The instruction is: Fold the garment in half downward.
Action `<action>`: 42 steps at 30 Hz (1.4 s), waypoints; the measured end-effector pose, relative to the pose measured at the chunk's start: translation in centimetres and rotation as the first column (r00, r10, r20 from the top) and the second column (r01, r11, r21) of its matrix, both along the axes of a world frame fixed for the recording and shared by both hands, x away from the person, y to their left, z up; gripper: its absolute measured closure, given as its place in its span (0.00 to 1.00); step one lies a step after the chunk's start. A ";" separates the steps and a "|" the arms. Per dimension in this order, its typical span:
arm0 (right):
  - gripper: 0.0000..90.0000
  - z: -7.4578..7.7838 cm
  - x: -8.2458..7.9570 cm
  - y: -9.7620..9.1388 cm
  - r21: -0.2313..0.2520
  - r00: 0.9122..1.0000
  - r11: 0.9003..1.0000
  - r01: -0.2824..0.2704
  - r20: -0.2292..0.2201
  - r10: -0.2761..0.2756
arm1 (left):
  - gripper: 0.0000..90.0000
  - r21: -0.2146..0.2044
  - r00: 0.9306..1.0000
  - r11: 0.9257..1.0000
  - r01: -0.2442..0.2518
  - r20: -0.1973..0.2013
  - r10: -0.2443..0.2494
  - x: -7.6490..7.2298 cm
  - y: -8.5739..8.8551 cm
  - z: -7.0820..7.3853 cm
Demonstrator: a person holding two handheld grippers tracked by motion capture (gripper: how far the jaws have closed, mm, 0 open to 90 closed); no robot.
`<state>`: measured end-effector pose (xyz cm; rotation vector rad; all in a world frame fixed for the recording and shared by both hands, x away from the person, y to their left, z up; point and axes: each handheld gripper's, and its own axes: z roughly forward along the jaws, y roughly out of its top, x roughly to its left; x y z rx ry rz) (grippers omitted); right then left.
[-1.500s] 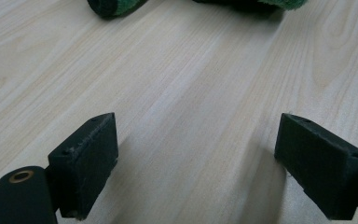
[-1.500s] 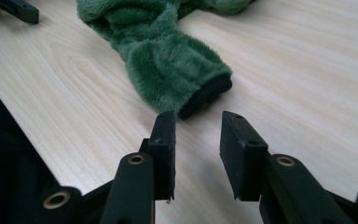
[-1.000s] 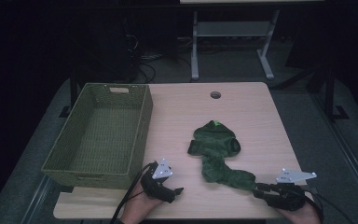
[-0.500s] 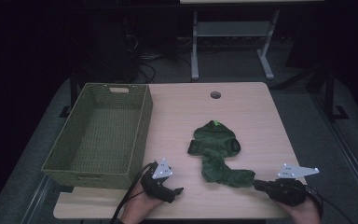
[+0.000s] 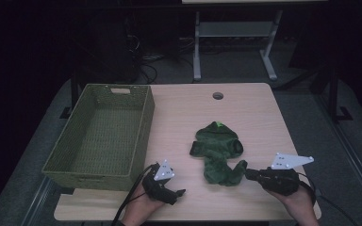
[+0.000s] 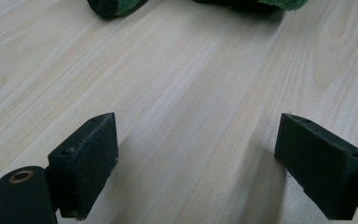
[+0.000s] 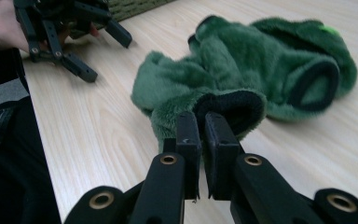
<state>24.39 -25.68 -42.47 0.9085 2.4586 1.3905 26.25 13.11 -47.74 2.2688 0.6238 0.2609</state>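
Green fleece garment (image 5: 218, 153) lies lengthwise away from right tongs (image 7: 203, 125).

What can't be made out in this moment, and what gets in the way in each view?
- Right gripper, right gripper view: the jaws are nearly together at the green fleece garment's dark cuff; the cuff's edge hides whether fabric is pinched.
- Garment, left gripper view: cut off by the top edge.
- Wicker basket, high view: the near wall hides the near strip of its floor.
- Left gripper, high view: too small and dark to judge its opening there.
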 end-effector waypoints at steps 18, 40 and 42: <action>0.93 1.0 3.5 5.0 -0.001 0.991 0.991 -0.131 0.022 0.131 | 0.14 0.004 1.000 1.000 0.002 0.004 -0.002 0.0 0.0 0.0; 1.00 -0.8 6.7 7.9 -0.056 0.998 0.998 -0.042 -0.042 0.040 | 0.14 0.008 1.000 1.000 0.006 0.005 -0.006 0.1 0.0 0.0; 1.00 -1.7 7.0 8.5 -0.073 0.995 0.995 -0.070 -0.076 0.064 | 0.14 0.009 1.000 1.000 0.005 0.005 -0.006 0.0 0.0 0.0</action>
